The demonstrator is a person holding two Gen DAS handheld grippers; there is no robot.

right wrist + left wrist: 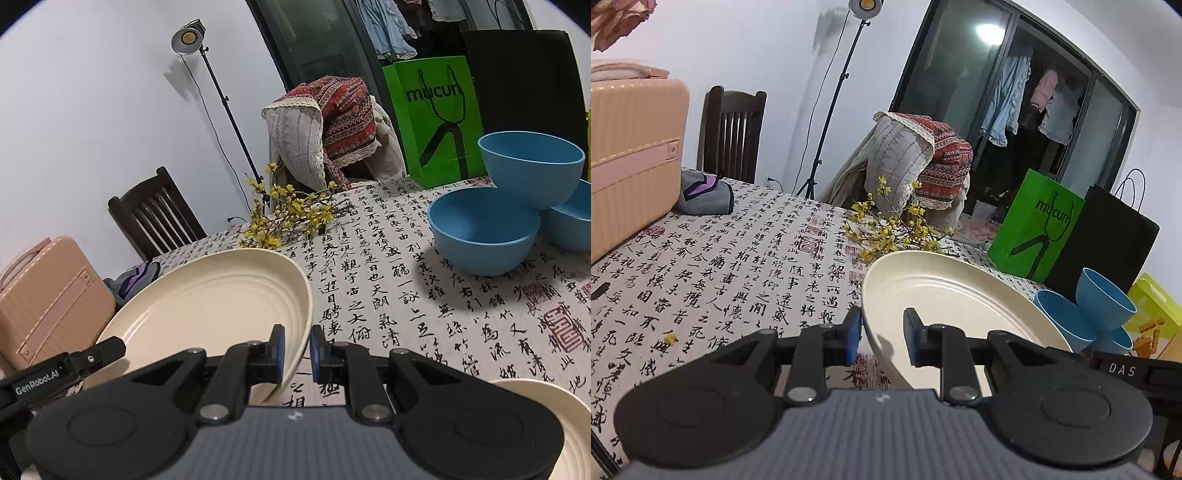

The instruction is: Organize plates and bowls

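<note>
Nearest the lens in both wrist views is the grey ribbed body of each tool, and just beyond it the blue-padded tongs. Left tongs [881, 338] are pinching the near rim of the cream plate [945, 295], one pad under the lip and one on the inner face. Right tongs [296, 352] are nearly pressed together on the opposite rim of the same plate [218, 295]. Gripped from two sides like this, the wide, shallow plate can be carried without tipping; a single pinch at one edge would likely let it sag.

It is tilted and looks lifted clear of the counter [406, 295], which wears a calligraphy-printed cloth, though I cannot be sure its far edge is off the cloth. A second cream plate [561, 410] shows at the lower right of the right view, probably the one this plate will be stacked on.

Three blue bowls [484, 229] sit at the right of that frame, the uppermost resting tilted on the other two rather than nested, so they seem not yet sorted. Yellow flower sprigs [288, 218] lie on the cloth behind the plate, near enough to need avoiding.
</note>
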